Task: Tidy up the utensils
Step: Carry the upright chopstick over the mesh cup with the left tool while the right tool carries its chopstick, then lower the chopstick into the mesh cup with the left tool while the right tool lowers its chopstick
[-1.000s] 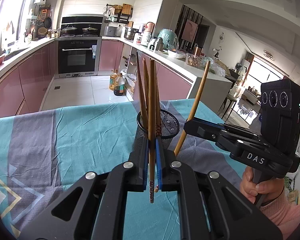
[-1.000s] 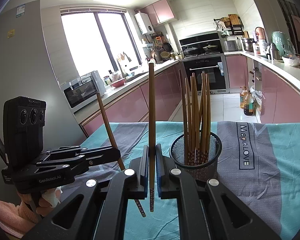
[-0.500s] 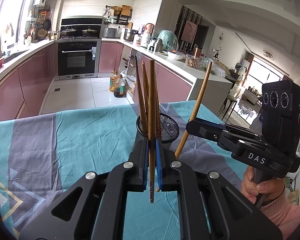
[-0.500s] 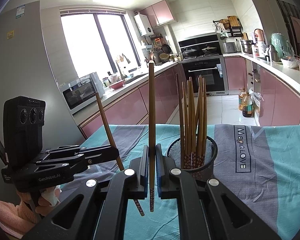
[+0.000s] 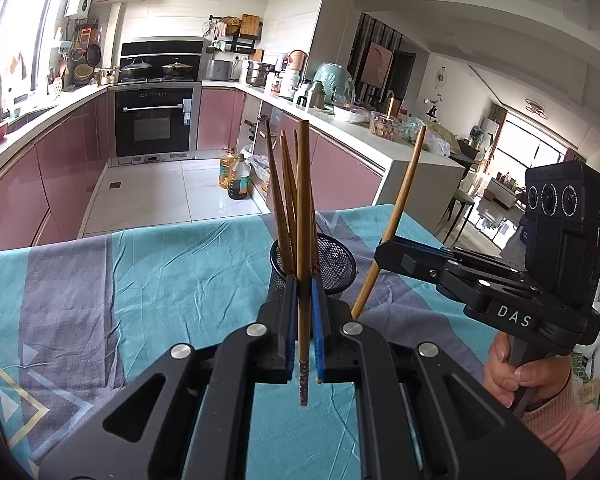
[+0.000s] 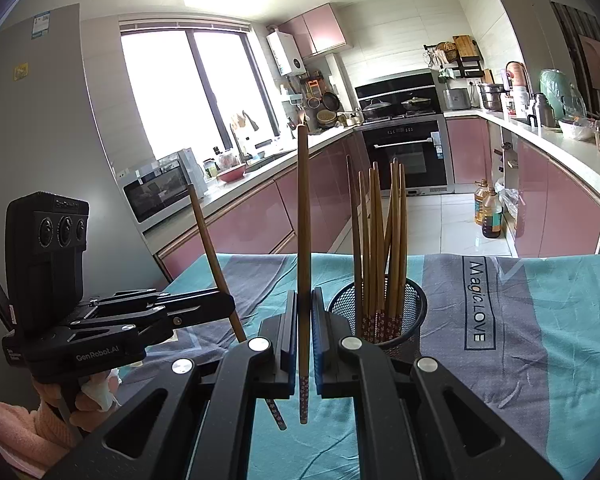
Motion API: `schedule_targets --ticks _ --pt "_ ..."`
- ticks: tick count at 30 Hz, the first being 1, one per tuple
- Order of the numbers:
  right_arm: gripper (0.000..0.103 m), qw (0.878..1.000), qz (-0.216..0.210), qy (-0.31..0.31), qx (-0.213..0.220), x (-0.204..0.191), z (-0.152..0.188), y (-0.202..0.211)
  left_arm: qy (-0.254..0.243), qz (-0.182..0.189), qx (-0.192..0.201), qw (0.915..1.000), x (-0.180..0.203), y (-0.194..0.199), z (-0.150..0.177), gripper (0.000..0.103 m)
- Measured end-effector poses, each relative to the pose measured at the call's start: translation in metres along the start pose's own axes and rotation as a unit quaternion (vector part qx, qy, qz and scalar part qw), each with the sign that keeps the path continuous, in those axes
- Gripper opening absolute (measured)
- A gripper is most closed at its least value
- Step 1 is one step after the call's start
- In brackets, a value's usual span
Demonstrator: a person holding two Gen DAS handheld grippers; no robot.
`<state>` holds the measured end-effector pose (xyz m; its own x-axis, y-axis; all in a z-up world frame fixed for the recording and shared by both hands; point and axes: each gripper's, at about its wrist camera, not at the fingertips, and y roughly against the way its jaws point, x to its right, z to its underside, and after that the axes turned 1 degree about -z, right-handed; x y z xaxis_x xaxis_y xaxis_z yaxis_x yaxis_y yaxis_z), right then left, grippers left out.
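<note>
The left gripper point(image 5: 304, 320) was clamped on one chopstick point(image 5: 302, 240), held upright with its patterned tip hanging below the blue pads point(image 5: 291, 320). The right gripper point(image 6: 304, 336) was likewise closed on a second chopstick point(image 6: 303, 220), also upright (patterned tip down). Each gripper showed in the other's view, its stick tilted there: the right one point(image 5: 384, 256) just right of the holder, the left one point(image 6: 226, 304) to the holder's left. The black mesh holder point(image 6: 412, 304) stood on the teal and grey cloth point(image 6: 540, 340), between the two grippers, with a bundle of chopsticks point(image 6: 380, 240) standing in it. Neither held stick was inside the holder.
</note>
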<state>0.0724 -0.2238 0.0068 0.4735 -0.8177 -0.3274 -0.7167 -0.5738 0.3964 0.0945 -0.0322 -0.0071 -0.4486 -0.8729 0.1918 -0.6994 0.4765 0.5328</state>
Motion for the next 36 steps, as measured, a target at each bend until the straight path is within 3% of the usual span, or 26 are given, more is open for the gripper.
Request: schedule_targets --ticks 36 --pt "0.006 1.0 -0.003 0.002 0.015 0.012 -0.017 0.005 -0.011 0.004 0.014 0.9998 0.008 -0.002 -0.011 0.008"
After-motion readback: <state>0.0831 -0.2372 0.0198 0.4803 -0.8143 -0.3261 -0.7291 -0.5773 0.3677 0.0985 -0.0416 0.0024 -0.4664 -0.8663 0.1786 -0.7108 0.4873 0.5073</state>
